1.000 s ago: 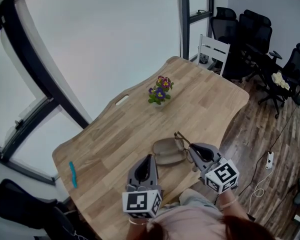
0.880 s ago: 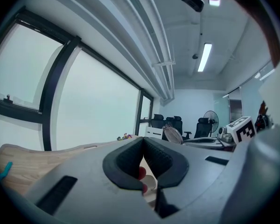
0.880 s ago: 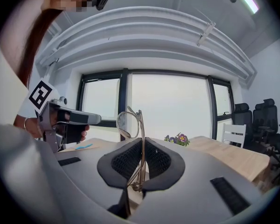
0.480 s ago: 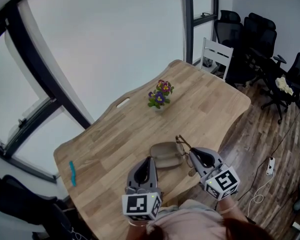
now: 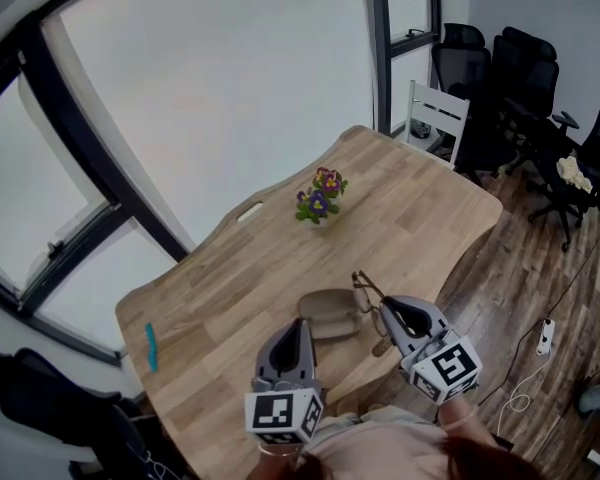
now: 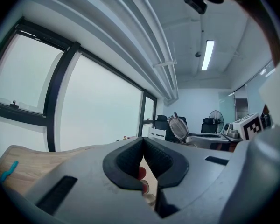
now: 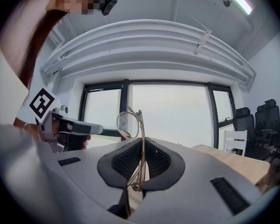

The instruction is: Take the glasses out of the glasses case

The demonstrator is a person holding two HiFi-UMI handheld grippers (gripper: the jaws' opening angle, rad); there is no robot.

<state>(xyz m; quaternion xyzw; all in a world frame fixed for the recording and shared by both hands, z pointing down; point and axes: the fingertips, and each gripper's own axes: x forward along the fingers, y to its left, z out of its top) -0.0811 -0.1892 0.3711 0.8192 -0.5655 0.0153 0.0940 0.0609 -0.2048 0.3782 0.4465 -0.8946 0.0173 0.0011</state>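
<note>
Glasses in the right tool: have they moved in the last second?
Yes, slightly. In the head view the glasses, gripped by the right tool, have drawn rightward, away from the case on the table.

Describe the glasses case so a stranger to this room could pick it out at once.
Find the pale wooden table by the big window. Near its close edge, between the left gripper and the right gripper, lies a flat, oval, brownish glasses case. Unlike the pot of purple flowers farther off and the thin wire glasses the right gripper holds, it is pebble-shaped.
</note>
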